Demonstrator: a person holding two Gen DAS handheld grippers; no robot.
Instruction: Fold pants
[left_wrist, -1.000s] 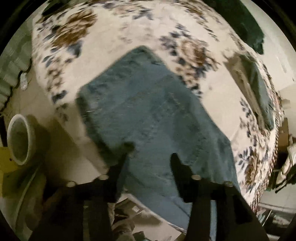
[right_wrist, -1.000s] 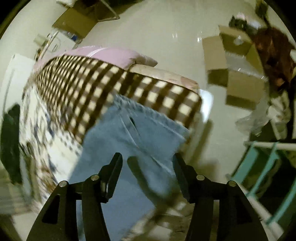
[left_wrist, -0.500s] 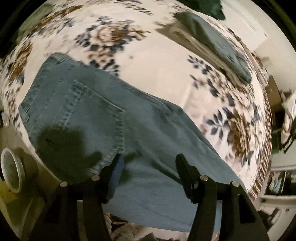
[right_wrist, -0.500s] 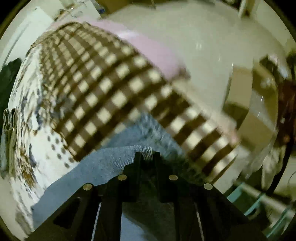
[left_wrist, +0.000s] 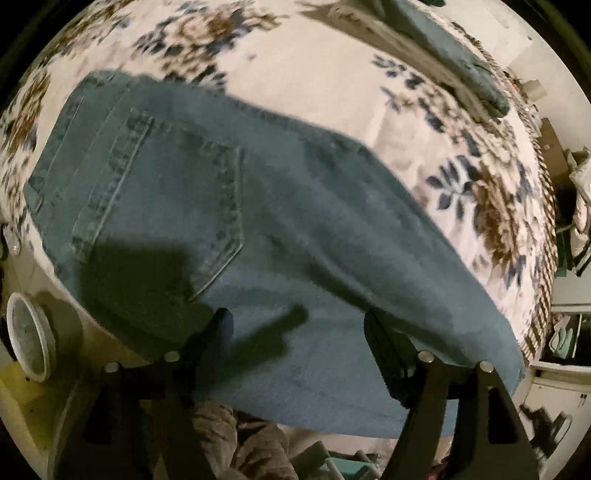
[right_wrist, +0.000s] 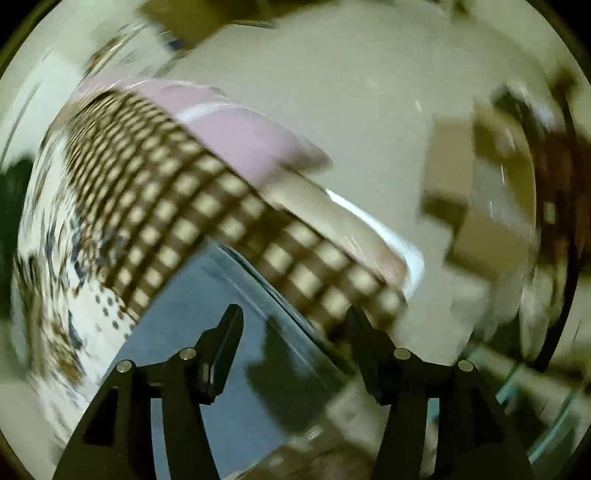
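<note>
Blue denim pants lie flat on a floral bed cover, back pocket up and waistband at the left. My left gripper is open and empty, hovering over the pants' near edge. In the blurred right wrist view, the leg end of the pants lies on the bed by a brown checked border. My right gripper is open and empty above it.
Folded dark garments lie at the bed's far right. A white round bowl sits on the floor at the left. Cardboard boxes stand on the floor past the bed's corner. A pink sheet shows under the cover.
My right gripper, shut on the pants' hem half a second ago, has opened and let go. My left gripper stayed open and shifted closer over the pants.
</note>
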